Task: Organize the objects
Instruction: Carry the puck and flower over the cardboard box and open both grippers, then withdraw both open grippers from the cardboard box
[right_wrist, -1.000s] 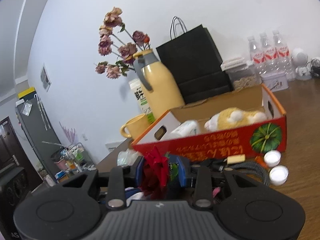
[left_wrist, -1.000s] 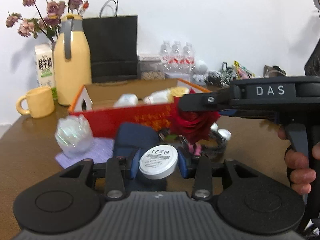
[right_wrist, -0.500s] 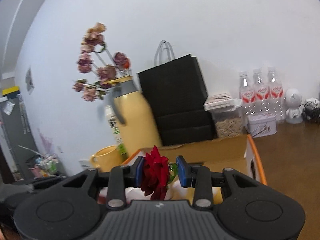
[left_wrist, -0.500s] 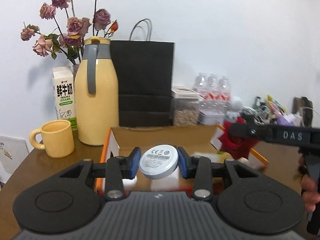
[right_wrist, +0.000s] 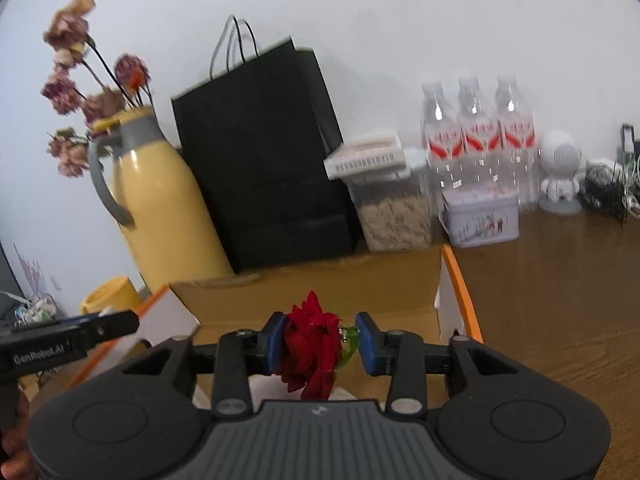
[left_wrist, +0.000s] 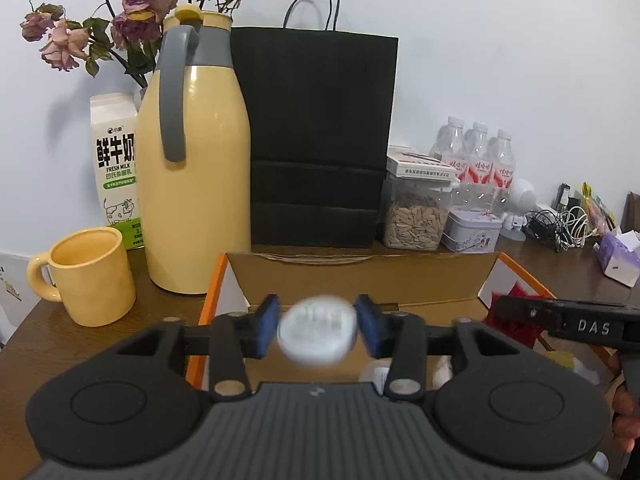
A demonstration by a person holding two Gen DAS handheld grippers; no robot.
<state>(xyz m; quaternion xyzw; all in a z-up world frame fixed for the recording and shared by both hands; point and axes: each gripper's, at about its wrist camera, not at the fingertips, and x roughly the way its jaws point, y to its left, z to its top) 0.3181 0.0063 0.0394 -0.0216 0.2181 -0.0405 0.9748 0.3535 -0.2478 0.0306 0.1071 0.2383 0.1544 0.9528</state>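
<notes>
Over the open cardboard box (left_wrist: 360, 276), the left hand-held gripper (left_wrist: 317, 330) stood parted, its blue pads clear of the blurred white puck (left_wrist: 317, 335) that looked to be dropping free between them. The right hand-held gripper (right_wrist: 320, 342), over the box's right end, was part-closed with the red fabric rose (right_wrist: 312, 346) between its pads. The puck could bounce off things already in the box and roll onto the surface (left_wrist: 80, 344), and the rose's petals might snag a pad on release.

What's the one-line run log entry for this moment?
left gripper: open, white disc dropping | right gripper: holding red flower | over cardboard box
</notes>
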